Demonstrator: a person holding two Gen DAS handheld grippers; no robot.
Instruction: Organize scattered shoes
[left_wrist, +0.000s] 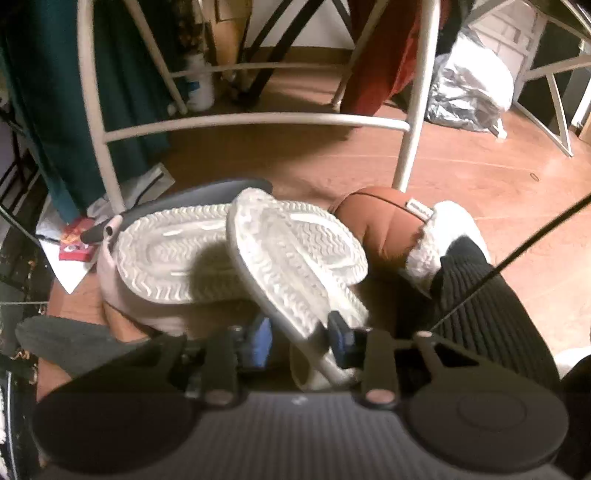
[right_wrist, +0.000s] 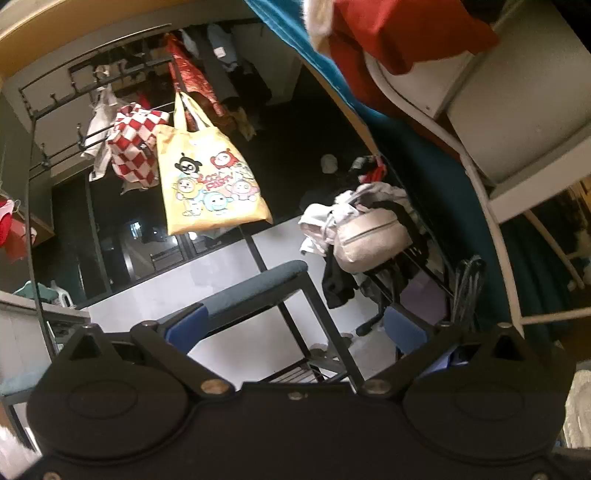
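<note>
The left tool (left_wrist: 299, 332) pinches a white slipper (left_wrist: 284, 266), ridged sole up, lying across a second wavy-treaded slipper (left_wrist: 173, 254) on the wooden floor (left_wrist: 480, 177); just beside them sits a brown fleece-lined boot (left_wrist: 391, 225). The right tool (right_wrist: 295, 332) is spread, empty

dim warm indoor light | soft blur | strong fisheye edge bending

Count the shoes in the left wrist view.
3: a white-soled shoe in the left claw, another behind it, a brown boot right. More may be hidden.
</note>
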